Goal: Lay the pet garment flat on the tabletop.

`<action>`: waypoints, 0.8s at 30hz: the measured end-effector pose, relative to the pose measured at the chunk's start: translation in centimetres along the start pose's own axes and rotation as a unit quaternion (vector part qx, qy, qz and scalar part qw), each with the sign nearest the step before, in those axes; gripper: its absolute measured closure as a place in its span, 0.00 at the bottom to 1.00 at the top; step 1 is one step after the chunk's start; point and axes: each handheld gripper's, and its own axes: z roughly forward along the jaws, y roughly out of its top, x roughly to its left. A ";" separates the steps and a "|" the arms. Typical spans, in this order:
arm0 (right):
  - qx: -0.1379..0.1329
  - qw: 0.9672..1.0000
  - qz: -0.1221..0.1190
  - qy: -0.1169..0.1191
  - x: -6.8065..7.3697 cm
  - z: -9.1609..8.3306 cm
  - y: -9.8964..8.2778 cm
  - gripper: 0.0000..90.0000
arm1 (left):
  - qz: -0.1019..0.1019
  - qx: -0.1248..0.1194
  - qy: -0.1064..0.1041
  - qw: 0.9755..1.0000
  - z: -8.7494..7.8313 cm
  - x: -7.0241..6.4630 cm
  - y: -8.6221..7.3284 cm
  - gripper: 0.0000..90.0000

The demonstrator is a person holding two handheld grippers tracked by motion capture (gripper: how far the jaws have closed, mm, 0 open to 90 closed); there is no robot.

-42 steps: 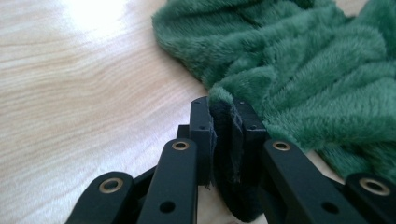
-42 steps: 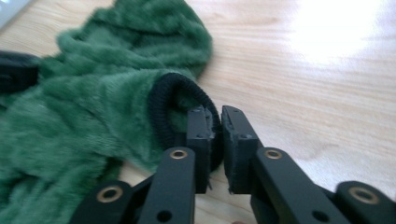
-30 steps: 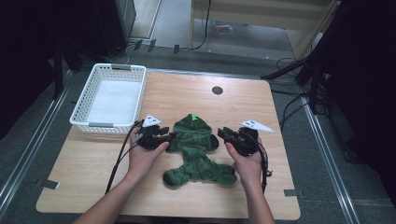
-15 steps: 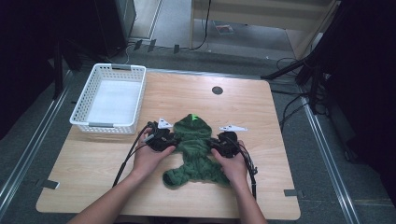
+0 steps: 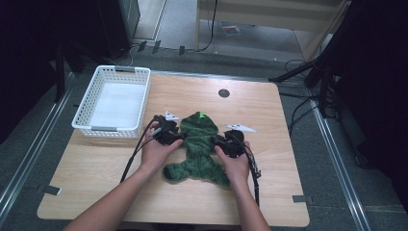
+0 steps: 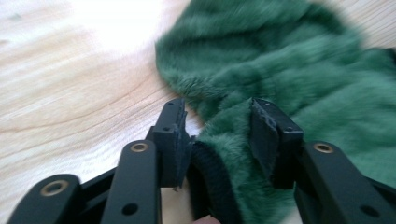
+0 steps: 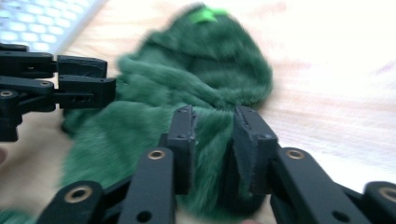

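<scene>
A fluffy green hooded garment (image 5: 199, 149) lies flat on the wooden table (image 5: 269, 183), its hood with a bright green tag (image 5: 202, 114) pointing away. My left gripper (image 5: 181, 137) sits at the garment's left sleeve. In the left gripper view the sleeve with its black cuff (image 6: 205, 177) fills the gap of the left gripper (image 6: 217, 128), whose jaws have just been opening. My right gripper (image 5: 217, 141) is at the right sleeve. Green fur (image 7: 212, 140) fills the gap of the right gripper (image 7: 212, 135), whose jaws have also just been opening.
A white plastic basket (image 5: 108, 129) stands on the table's far left, close behind the left hand. A small dark round spot (image 5: 223, 93) marks the far middle of the table. Cables trail from both grippers along the forearms. Dark floor and stands surround the table.
Both grippers have come inward toward the middle of the garment, drawing the sleeves in, so the garment looks narrower. The right hand has sunk lower.
</scene>
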 end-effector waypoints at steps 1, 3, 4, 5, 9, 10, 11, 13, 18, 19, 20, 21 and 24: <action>-0.003 1.000 -0.015 0.003 0.1 -0.9 0.0 0.75 | 0.010 -0.015 -0.005 1.000 -0.9 -0.3 -0.4 0.59; 0.000 0.999 -0.031 0.016 0.2 -2.5 -0.4 0.75 | 0.020 -0.027 -0.027 0.999 -2.4 -1.1 -1.5 0.59; 0.011 0.999 -0.038 0.029 0.2 -3.0 -0.7 0.75 | 0.023 -0.027 -0.040 0.999 -2.9 -1.6 -2.0 0.58; 0.027 0.998 -0.045 0.038 0.2 -3.3 -1.1 0.74 | 0.027 -0.022 -0.050 0.998 -3.3 -2.1 -2.6 0.58; 0.071 0.994 -0.068 0.048 0.6 -2.9 -2.7 0.73 | 0.034 0.021 -0.077 0.996 -3.0 -4.2 -3.7 0.54; 0.070 0.994 -0.064 0.048 0.6 -2.6 -2.9 0.73 | 0.031 0.024 -0.077 0.996 -2.8 -4.6 -3.9 0.52; 0.073 0.995 -0.052 0.054 0.6 -2.5 -3.1 0.73 | 0.027 0.027 -0.075 0.997 -2.6 -4.9 -4.0 0.50; 0.069 0.995 -0.044 0.065 0.9 -2.3 -3.3 0.72 | 0.023 0.035 -0.064 0.997 -2.2 -5.3 -4.3 0.49; 0.086 0.991 -0.086 0.047 2.2 -1.5 -3.9 0.76 | 0.017 0.038 -0.045 0.998 -1.4 -5.1 -4.4 0.51; 0.086 0.991 -0.088 0.044 2.2 -1.4 -4.1 0.82 | 0.015 0.039 -0.048 0.998 -1.5 -4.9 -4.4 0.55; 0.083 0.992 -0.089 0.040 2.2 -1.4 -4.2 0.84 | 0.010 0.037 -0.051 0.998 -1.5 -4.7 -4.4 0.57; 0.082 0.992 -0.086 0.041 2.2 -1.4 -4.2 0.85 | 0.002 0.034 -0.052 0.998 -1.7 -4.3 -4.5 0.57; 0.079 0.992 -0.085 0.051 2.0 -2.1 -3.7 0.80 | -0.026 0.001 -0.047 0.999 -2.6 -2.8 -4.6 0.55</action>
